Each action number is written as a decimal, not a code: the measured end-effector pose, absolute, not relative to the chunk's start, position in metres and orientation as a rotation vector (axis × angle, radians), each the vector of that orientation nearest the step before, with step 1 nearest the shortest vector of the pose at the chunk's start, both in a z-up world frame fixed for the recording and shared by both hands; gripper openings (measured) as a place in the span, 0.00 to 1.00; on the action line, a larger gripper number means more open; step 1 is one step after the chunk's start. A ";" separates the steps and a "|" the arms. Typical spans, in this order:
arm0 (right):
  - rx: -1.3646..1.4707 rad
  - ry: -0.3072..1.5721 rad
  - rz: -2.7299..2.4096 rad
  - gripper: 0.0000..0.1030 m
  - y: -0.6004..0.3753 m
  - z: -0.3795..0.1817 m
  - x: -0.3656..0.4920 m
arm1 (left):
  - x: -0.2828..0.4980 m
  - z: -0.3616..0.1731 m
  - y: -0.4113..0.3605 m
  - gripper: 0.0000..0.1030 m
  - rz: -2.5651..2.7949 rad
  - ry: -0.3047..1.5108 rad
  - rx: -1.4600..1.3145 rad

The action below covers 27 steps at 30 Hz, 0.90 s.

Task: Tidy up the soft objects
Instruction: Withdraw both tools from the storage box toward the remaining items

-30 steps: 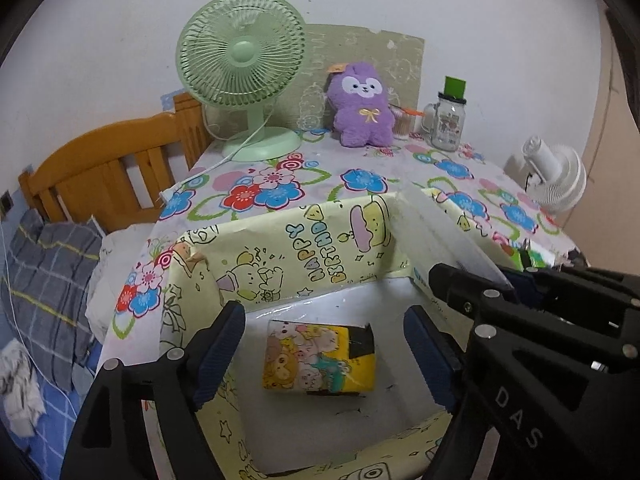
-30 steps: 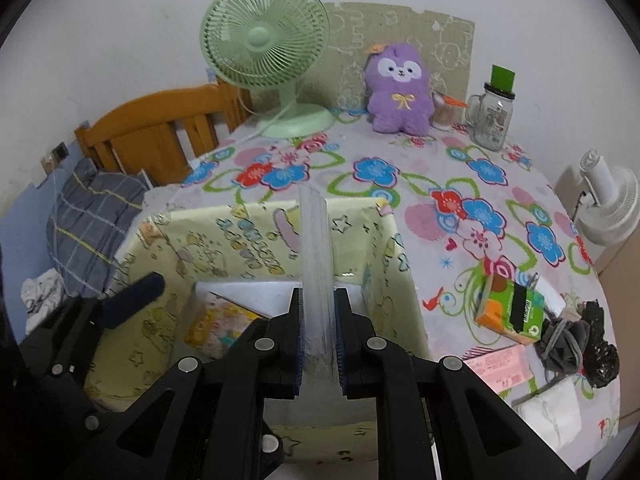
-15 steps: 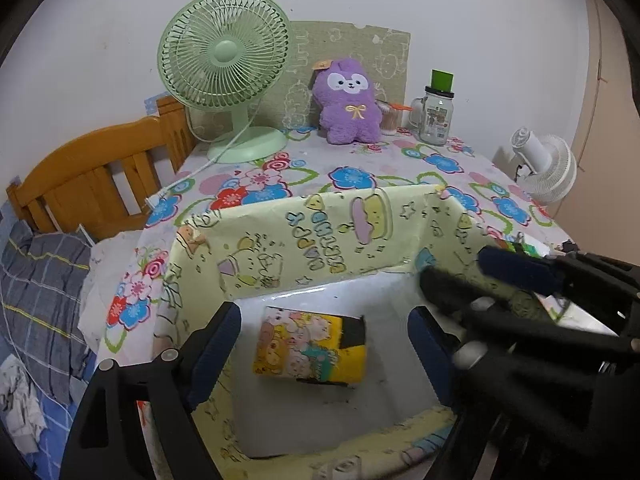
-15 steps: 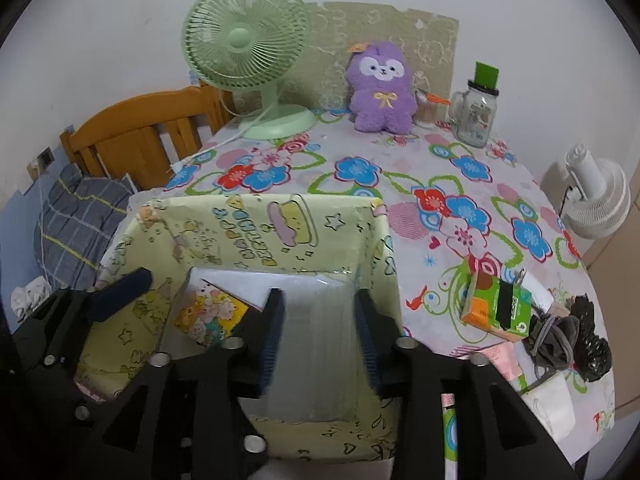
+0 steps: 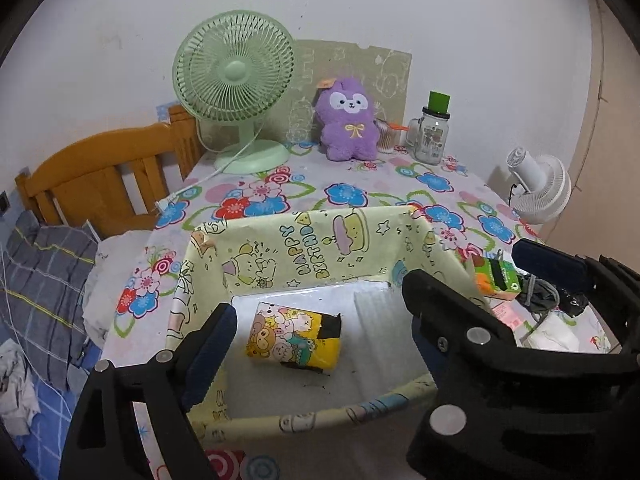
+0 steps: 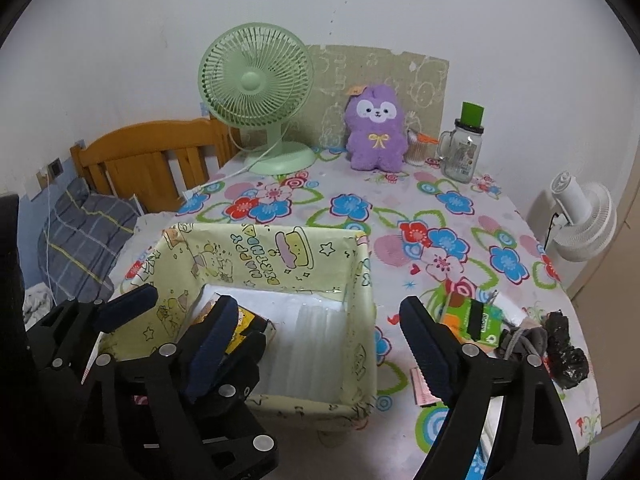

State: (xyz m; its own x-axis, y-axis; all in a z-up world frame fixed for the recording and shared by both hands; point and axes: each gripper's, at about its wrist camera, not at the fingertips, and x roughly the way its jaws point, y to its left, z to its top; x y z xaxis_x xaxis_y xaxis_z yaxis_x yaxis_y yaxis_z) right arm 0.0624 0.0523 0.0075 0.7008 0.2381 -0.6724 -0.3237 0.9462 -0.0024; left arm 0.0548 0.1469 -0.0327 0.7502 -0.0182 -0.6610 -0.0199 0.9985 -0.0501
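Over the yellow box (image 5: 304, 248) on the flowered table (image 6: 460, 216), we hold both claws released w/ nothing gripped: left gripper (image 5: 316, 336), right gripper (image 6: 316, 336). Inside lie a yellow tissue pack (image 5: 294, 338) & a clear foam sheet (image 6: 316, 340), flat beside it. Purple plush (image 6: 376, 134) sits at back.

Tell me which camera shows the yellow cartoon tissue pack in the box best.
Left wrist: the yellow cartoon tissue pack lies fully visible on the box floor. In the right wrist view, gripper fingers hide most of it.
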 end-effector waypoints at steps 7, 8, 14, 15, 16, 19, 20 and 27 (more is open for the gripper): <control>-0.112 0.699 0.316 0.88 0.039 0.019 0.050 | 0.043 -0.021 0.135 0.89 0.003 0.695 -0.038; -0.109 0.695 0.317 0.89 0.036 0.021 0.049 | 0.043 -0.020 0.134 0.89 0.003 0.693 -0.036; -0.097 0.678 0.317 0.90 0.025 0.028 0.043 | 0.038 -0.011 0.125 0.89 0.017 0.674 -0.022; -0.097 0.675 0.318 0.90 0.025 0.029 0.042 | 0.037 -0.010 0.123 0.89 0.019 0.670 -0.021; -0.096 0.671 0.318 0.91 0.023 0.031 0.041 | 0.036 -0.009 0.122 0.90 0.019 0.666 -0.020; -0.092 0.657 0.319 0.92 0.016 0.036 0.038 | 0.033 -0.004 0.116 0.90 0.020 0.653 -0.018; -0.090 0.653 0.318 0.93 0.014 0.038 0.037 | 0.032 -0.003 0.114 0.90 0.020 0.649 -0.017; -0.086 0.623 0.311 0.95 -0.002 0.049 0.031 | 0.024 0.009 0.099 0.91 0.024 0.622 -0.006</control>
